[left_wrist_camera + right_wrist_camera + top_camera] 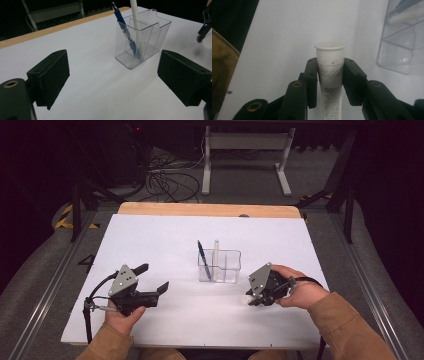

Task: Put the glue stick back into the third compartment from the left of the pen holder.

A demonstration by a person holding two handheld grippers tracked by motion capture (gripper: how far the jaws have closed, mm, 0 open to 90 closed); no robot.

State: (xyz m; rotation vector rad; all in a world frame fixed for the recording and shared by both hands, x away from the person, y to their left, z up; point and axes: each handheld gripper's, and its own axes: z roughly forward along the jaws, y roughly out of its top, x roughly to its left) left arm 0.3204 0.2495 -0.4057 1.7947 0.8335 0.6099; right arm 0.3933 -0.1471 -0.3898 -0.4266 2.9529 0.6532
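Note:
A clear plastic holder [220,266] [140,42] stands mid-table with a blue pen [202,256] [125,30] and a white stick-like item [216,251] [135,17] upright in it. My right gripper [252,299] [330,75] is shut on a white tube [330,75] with printed text, cap end [248,298] pointing left, just right of the holder's front. My left gripper [151,277] [112,75] hangs open with nothing between its pads, left of the holder. The holder's corner [402,42] shows at the right of the right gripper view.
The white table top [165,240] has a wooden strip [200,209] along its far edge. Beyond it are a white desk frame [245,155] and loose cables [165,182] on the floor. The other gripper's tip [203,27] shows at right in the left gripper view.

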